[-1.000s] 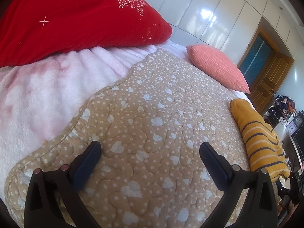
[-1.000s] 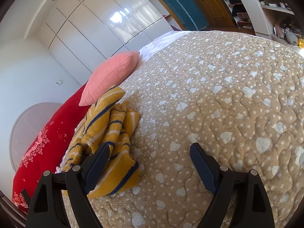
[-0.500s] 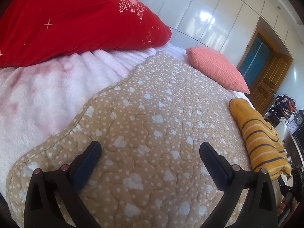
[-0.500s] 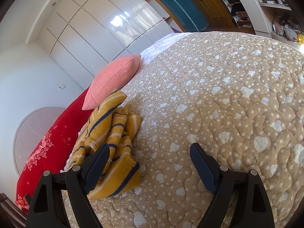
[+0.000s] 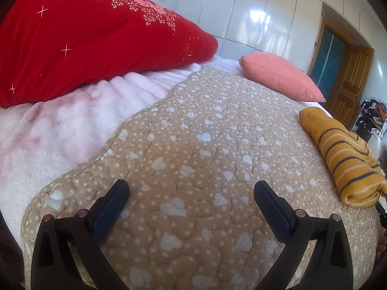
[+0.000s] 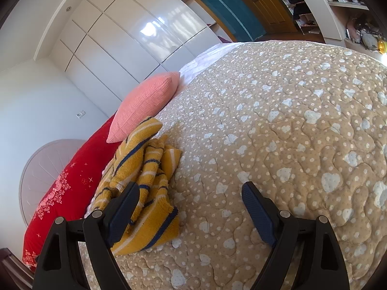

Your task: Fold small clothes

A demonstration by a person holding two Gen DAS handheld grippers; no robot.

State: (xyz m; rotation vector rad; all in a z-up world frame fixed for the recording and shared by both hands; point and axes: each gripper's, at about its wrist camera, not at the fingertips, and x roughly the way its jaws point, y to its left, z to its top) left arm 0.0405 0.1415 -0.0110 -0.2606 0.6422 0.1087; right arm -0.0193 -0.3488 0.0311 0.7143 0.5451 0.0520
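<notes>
A mustard-yellow knit garment with dark blue and pale stripes (image 6: 147, 181) lies crumpled on the beige heart-patterned quilt (image 6: 278, 133). In the right wrist view it sits just ahead of the left finger, partly hidden by it. My right gripper (image 6: 191, 193) is open and empty above the quilt beside the garment. In the left wrist view the garment (image 5: 346, 159) lies far right on the quilt (image 5: 205, 145). My left gripper (image 5: 191, 193) is open and empty over bare quilt, well apart from the garment.
A large red pillow (image 5: 92, 43) and a pink fleece blanket (image 5: 60, 130) lie at the left. A salmon cushion (image 5: 278, 75) lies at the bed's far side. White wardrobe doors (image 6: 116, 36) and a wooden door (image 5: 350, 82) stand behind. Cluttered shelves (image 6: 338, 7) stand at the right.
The left gripper's view has tilted up a little, showing more of the red pillow. The right gripper has shifted slightly; the garment stays put. Both stay open.
</notes>
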